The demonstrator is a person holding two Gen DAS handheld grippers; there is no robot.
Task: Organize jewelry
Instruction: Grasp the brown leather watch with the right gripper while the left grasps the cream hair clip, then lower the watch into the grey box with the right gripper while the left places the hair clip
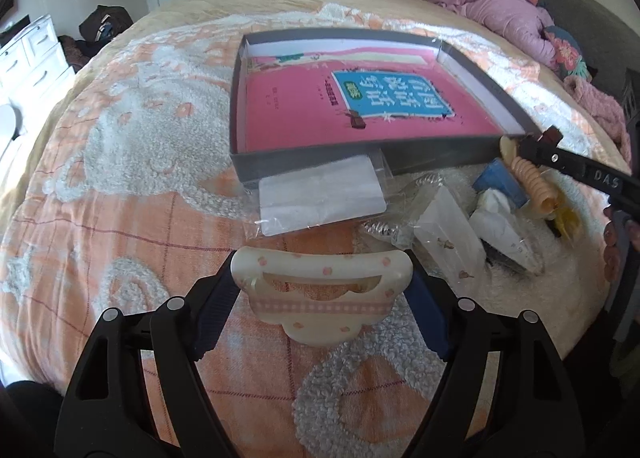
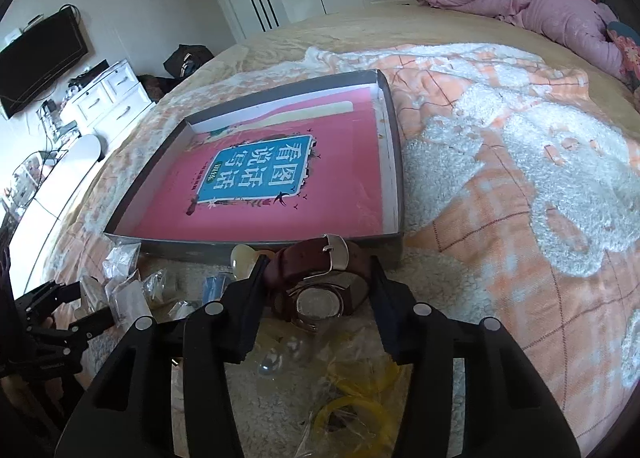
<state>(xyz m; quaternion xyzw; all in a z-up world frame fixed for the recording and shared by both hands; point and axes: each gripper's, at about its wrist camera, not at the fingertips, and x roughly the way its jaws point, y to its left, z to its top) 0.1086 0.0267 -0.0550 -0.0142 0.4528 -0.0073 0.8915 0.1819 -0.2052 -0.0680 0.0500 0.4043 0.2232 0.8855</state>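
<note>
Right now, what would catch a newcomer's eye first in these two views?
The grey tray on the bed, lined with a bright pink book, dominates both views. Close up, the left gripper holds a cream hair claw, and the right gripper holds a brown-strapped watch, above a clutter of small plastic bags in front of the tray.

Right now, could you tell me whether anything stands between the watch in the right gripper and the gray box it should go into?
Nothing visible blocks it. The right gripper holds the brown-strapped watch just short of the gray box; only the box's low near wall lies ahead. Inside, the pink book lies flat, leaving room on top.
</note>
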